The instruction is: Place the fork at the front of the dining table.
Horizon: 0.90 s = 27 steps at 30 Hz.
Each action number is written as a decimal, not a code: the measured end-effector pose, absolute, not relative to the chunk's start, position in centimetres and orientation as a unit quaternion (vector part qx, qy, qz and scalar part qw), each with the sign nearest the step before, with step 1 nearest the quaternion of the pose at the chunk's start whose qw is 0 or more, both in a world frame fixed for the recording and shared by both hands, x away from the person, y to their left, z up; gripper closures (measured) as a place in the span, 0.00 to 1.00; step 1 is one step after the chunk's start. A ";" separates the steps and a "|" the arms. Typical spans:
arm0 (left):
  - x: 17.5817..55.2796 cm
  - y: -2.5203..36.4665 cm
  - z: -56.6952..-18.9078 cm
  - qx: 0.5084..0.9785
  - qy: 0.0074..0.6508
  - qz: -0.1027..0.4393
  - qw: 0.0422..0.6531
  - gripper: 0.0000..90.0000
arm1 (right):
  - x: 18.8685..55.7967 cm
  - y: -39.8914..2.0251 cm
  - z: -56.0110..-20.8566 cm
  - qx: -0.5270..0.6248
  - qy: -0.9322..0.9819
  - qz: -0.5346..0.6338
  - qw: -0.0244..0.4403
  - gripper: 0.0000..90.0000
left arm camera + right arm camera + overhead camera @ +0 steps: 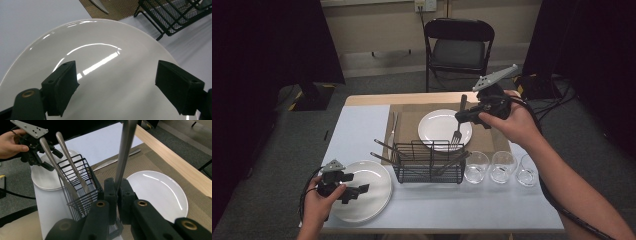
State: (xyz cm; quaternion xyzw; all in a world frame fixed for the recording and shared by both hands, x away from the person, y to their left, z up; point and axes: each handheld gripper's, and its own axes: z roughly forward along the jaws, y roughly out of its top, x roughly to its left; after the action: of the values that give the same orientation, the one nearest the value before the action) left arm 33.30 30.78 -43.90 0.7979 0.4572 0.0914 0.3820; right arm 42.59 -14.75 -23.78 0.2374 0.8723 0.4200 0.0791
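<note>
Two round white ceramic plates sit on the table: the near plate at the front left on the pale blue cloth, the far plate on the woven brown placemat behind the black wire cutlery basket. The left gripper hovers over the near plate with its jaws wide apart and nothing between them; the left gripper view looks down on that plate's glossy face with both black pads clear of it. Three clear drinking glasses stand in a row just right of the basket. The basket holds several steel utensils leaning outward; the right gripper view shows two of their handles rising from it, while the high view cannot settle the exact count. One steel fork hangs tines down above the far plate, its handle clamped between the closed jaws of the right gripper; the right gripper view shows the pads pressed on the handle. One steel table knife lies on the placemat's left edge. One black folding chair stands beyond the table.
</note>
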 end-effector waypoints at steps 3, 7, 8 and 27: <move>33.3 30.9 -43.9 0.799 0.456 0.092 0.381 0.19 | 42.5 -14.7 -23.4 0.236 0.873 0.418 0.083 0.97; 33.3 31.0 -43.8 0.798 0.457 0.092 0.382 0.19 | 42.5 -14.7 -22.9 0.235 0.874 0.417 0.083 0.97; 33.3 31.0 -43.8 0.797 0.458 0.092 0.383 0.19 | 42.5 -14.7 -22.8 0.235 0.874 0.417 0.083 0.97; 33.2 31.1 -43.5 0.794 0.459 0.096 0.386 0.19 | 42.7 -16.0 -21.5 0.245 0.871 0.415 0.093 0.97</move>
State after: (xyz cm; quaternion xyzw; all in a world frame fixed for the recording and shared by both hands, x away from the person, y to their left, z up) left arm 33.18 31.13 -43.47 0.7944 0.4589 0.0964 0.3861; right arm 42.71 -15.96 -21.49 0.2450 0.8712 0.4153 0.0925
